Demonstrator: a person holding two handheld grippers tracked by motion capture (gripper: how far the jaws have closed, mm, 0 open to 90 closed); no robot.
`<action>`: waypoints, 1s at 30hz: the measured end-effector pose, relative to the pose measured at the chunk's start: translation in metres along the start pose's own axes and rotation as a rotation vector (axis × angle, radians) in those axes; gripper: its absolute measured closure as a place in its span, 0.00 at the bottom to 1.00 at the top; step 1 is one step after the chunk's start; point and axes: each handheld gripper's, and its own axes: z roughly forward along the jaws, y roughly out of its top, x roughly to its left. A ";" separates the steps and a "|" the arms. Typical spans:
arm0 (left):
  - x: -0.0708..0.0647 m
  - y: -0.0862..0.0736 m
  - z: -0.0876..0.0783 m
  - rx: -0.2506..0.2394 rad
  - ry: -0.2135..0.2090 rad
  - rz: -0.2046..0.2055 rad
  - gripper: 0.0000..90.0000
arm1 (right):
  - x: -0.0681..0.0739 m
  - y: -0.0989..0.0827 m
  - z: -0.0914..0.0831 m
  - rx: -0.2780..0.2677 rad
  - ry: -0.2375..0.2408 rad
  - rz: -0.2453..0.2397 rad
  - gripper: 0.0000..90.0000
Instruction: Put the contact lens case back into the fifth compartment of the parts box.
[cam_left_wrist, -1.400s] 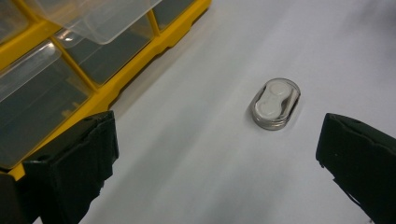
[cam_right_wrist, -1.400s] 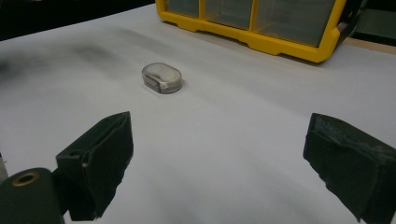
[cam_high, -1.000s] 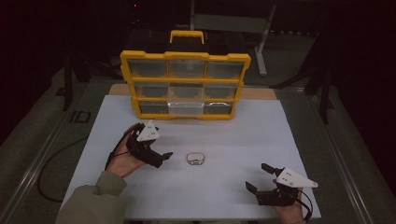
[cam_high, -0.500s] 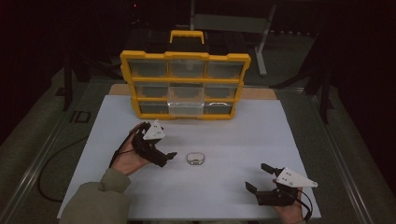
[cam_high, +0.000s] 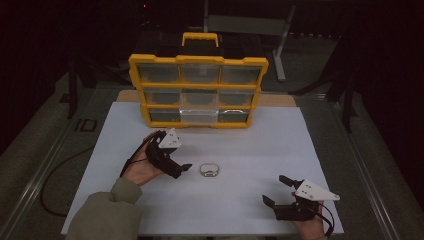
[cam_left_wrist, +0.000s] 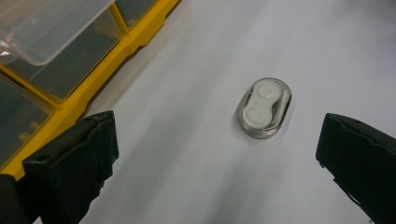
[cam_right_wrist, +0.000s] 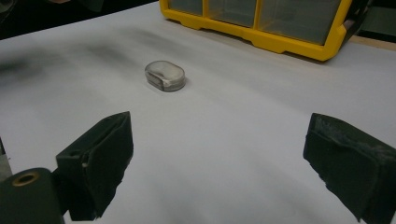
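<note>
A small clear oval case (cam_high: 209, 170) with a white insert lies flat on the white table top (cam_high: 250, 145). My left gripper (cam_high: 183, 170) is just left of it, held in a hand, with its jaws open. In the left gripper view the case (cam_left_wrist: 264, 108) lies ahead of the left gripper (cam_left_wrist: 217, 149), nearer the right jaw and touching neither. My right gripper (cam_high: 274, 189) rests open near the front right edge, well apart from the case. From the right gripper (cam_right_wrist: 217, 154) the case (cam_right_wrist: 165, 75) sits farther off to the left.
A yellow organizer (cam_high: 198, 90) with clear drawers stands upright at the back of the table. Its bottom middle drawer (cam_high: 199, 116) sticks out a little. The organizer's yellow frame (cam_left_wrist: 84, 88) is close on the left gripper's left side. Dark floor surrounds the table.
My left gripper has shifted a little to the right, closer to the oval case. The right gripper and the case have stayed where they were.
</note>
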 end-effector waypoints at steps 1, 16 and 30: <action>0.000 0.000 0.001 0.000 -0.004 0.000 0.00 | 0.000 0.000 0.000 0.000 0.000 0.000 0.09; -0.001 0.007 0.014 0.025 -0.033 0.019 0.00 | 0.000 0.000 0.000 0.001 0.003 0.002 0.09; -0.003 0.010 0.028 0.045 -0.073 0.028 0.00 | 0.000 0.000 0.001 0.003 0.006 0.003 0.09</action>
